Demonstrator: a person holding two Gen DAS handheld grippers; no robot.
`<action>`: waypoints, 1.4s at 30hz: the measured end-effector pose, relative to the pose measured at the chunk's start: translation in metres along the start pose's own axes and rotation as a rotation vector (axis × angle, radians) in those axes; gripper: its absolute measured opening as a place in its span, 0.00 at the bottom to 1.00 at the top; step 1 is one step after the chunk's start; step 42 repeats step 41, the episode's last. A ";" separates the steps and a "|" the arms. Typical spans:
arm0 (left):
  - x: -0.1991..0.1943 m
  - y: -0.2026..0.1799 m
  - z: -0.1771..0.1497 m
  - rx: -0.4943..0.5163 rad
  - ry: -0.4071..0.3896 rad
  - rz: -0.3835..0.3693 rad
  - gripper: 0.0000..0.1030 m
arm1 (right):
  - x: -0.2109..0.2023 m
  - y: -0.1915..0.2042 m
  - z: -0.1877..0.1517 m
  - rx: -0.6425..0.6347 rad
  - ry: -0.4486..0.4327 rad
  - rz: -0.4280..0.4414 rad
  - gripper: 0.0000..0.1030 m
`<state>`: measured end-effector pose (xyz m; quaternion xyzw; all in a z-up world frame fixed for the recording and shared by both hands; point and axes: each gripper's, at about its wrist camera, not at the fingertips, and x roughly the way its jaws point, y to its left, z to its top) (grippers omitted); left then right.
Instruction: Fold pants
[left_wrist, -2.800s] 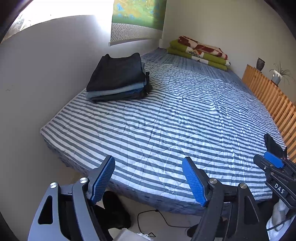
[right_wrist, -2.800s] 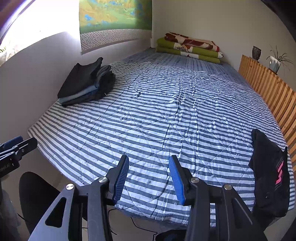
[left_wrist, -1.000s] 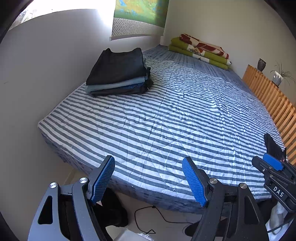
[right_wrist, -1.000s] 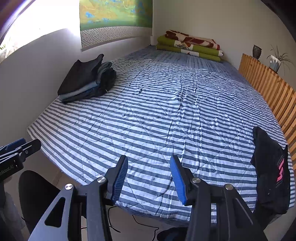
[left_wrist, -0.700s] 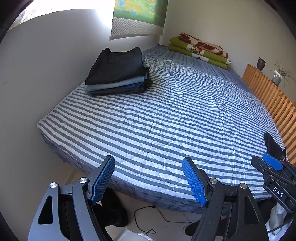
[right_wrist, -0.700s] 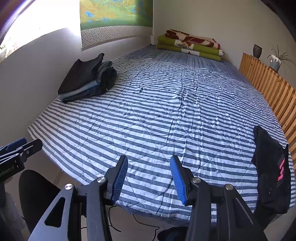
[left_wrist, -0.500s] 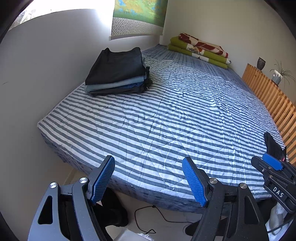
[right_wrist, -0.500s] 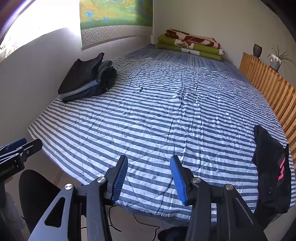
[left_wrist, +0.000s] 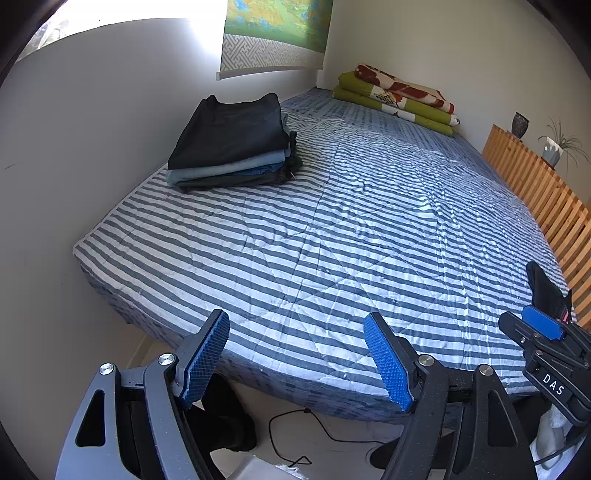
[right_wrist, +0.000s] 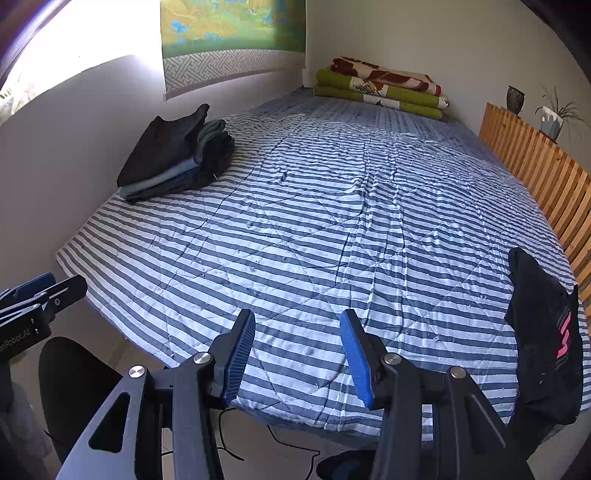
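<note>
A stack of folded pants (left_wrist: 232, 144) (right_wrist: 173, 155), dark on top with grey-blue ones below, rests at the far left of the striped bed (left_wrist: 351, 229) (right_wrist: 314, 229) by the wall. Black unfolded pants with a pink mark (right_wrist: 546, 332) hang over the bed's near right corner; in the left wrist view only a dark tip of them (left_wrist: 543, 284) shows. My left gripper (left_wrist: 295, 354) hovers open over the bed's near edge, nothing between its blue pads. My right gripper (right_wrist: 297, 354) is open too, with a narrower gap and nothing in it, left of the black pants.
Folded green and red blankets (left_wrist: 399, 98) (right_wrist: 380, 86) lie at the head of the bed. A wooden slatted rail (right_wrist: 535, 162) runs along the right side, with a vase (right_wrist: 515, 99) and a plant behind it. A cable (left_wrist: 314, 432) lies on the floor below.
Compared with the earliest frames both views sit slightly farther back from the bed; over the last second nothing has visibly moved.
</note>
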<state>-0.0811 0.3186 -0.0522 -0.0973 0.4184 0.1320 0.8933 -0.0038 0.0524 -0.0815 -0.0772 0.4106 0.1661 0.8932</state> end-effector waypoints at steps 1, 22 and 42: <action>0.000 0.000 0.000 0.000 0.000 0.000 0.76 | 0.000 0.000 0.000 0.000 0.001 0.000 0.43; 0.004 0.002 0.004 0.013 0.005 -0.006 0.76 | 0.002 0.000 -0.001 0.005 0.006 0.003 0.43; 0.026 -0.031 0.026 0.120 -0.029 -0.059 0.76 | 0.015 -0.016 0.001 0.035 0.028 -0.019 0.43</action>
